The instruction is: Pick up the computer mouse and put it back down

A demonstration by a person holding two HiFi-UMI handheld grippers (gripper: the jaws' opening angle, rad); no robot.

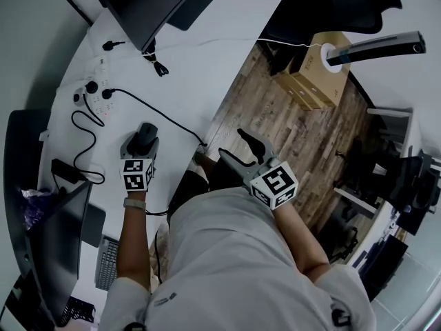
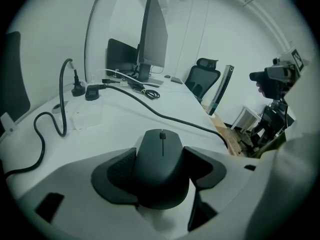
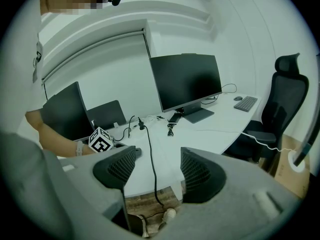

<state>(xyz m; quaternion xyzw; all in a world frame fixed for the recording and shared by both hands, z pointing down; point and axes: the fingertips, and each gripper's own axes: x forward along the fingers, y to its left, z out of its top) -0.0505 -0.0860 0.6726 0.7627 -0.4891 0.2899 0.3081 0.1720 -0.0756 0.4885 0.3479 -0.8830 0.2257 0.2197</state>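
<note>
A dark grey computer mouse point(image 2: 161, 156) sits between the jaws of my left gripper point(image 2: 160, 171), its scroll wheel pointing away from me. Both black ribbed pads point(image 2: 121, 170) press against its sides, so the gripper is shut on it. A shadow lies under the mouse; I cannot tell whether it rests on the white desk point(image 2: 125, 129) or hangs just above it. In the head view the mouse point(image 1: 145, 136) is near the desk's front edge with the left gripper point(image 1: 142, 145) round it. My right gripper point(image 1: 238, 147) is open and empty, held off the desk over the wooden floor; its jaws point(image 3: 152, 171) stand wide apart.
A black cable point(image 1: 148, 109) runs across the desk past the mouse to a power strip point(image 1: 93, 92). A large monitor point(image 1: 148, 5) stands at the back, another monitor point(image 1: 58, 254) and a keyboard point(image 1: 107, 261) to the left. An office chair point(image 3: 285, 104) and cardboard boxes point(image 1: 313, 71) stand on the floor.
</note>
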